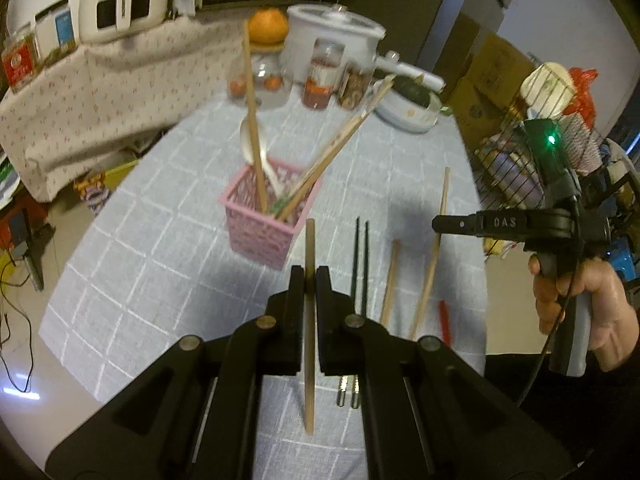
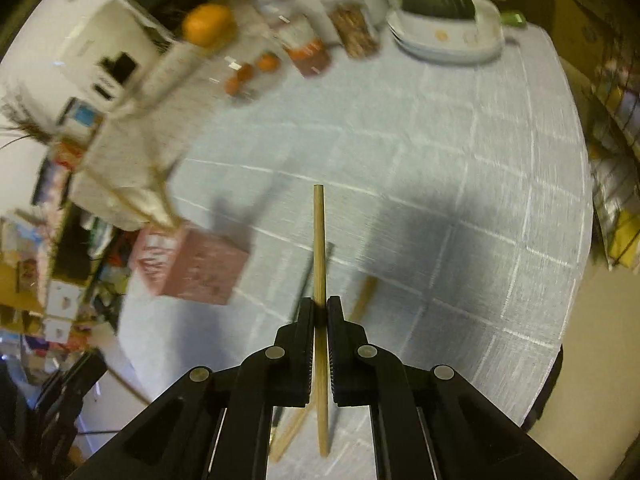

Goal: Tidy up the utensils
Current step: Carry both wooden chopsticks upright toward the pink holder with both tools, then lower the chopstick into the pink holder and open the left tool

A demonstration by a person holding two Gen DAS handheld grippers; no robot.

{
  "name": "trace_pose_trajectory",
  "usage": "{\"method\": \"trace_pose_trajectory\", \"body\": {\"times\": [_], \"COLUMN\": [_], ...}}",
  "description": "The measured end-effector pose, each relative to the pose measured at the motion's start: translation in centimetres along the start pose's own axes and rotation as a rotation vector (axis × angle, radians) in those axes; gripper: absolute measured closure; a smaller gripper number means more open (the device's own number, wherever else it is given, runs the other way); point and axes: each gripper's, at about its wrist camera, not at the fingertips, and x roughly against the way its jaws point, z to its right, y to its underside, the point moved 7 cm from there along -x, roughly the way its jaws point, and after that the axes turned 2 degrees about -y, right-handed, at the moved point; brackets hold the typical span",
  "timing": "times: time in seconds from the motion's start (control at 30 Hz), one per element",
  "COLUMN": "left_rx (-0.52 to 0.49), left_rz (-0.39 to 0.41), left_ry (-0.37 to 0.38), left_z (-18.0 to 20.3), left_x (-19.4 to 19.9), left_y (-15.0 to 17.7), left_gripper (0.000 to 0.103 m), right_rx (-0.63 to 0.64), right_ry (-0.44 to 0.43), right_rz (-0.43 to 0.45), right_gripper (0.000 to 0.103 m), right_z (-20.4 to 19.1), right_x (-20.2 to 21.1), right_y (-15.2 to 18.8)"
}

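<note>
Chopsticks are everywhere here: each gripper holds one, and more wait on the table. The left gripper (image 1: pixel 309 276) is clamped on a pale wooden chopstick (image 1: pixel 309 344), a plain round stick running straight up between the jaws with both ends free. The right gripper (image 2: pixel 321 306) is likewise clamped on a second wooden chopstick (image 2: pixel 320 256) of the same light tan colour, its blunt tip standing well ahead of the fingers. From the left wrist view the right gripper (image 1: pixel 444 225) hangs over the right side of the table, its held stick crossing it. On the grey checked tablecloth (image 1: pixel 160 248) lie one pair of black chopsticks (image 1: pixel 360 264) with metal ends, side by side, one further loose wooden chopstick (image 1: pixel 390 284) just right of them, and a small red item (image 1: pixel 445 320) too blurred to identify. One pink slotted basket (image 1: pixel 264 220) stands upright near the table's middle, just beyond the left gripper; in it lean one wooden chopstick, a bundle of about two or three more tilted right, and a white spoon (image 1: pixel 256 140). Behind the basket stand three jars (image 1: pixel 320 76), one orange (image 1: pixel 269 26) and one white pot (image 1: pixel 340 36).
</note>
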Motion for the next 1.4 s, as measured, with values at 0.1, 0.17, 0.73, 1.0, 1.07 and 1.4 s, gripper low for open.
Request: {"method": "trace_pose_trajectory", "body": {"times": [0.1,0.17,0.73,1.0,1.07,1.4], "left_rx": [-0.011,-0.009,0.058,0.081,0.064,0.090], "left_rz": [0.049,0.080,0.542,0.583,0.565,0.410], "left_ry": [-0.003,-0.002,-0.082,-0.154,-0.182,-0.216], "left_z": [0.3,0.4,-1.0,-2.3,-2.1,-3.4], "left_x": [1.4,2.3,11.5,9.8,8.9,3.4], "left_y": [-0.7,-1.1,-7.5,-9.2,-9.2,-9.3], "left_gripper": [0.097,0.097,0.097,0.097,0.097,0.097], "right_rx": [0.052,0.076,0.188,0.191,0.190,0.194], "right_ry": [-0.024,-0.045,-0.125,-0.147,-0.146,-0.153], "right_rz": [0.056,0.096,0.341,0.349,0.350,0.345], "right_gripper": [0.097,0.097,0.097,0.097,0.097,0.097], "right_z": [-1.5,-2.4,-7.2,-8.3,-8.3,-8.6], "right_x": [2.4,3.8,12.5,12.2,11.9,11.0], "right_y": [0.6,0.9,-2.0,-2.4,-2.5,-2.9]}}
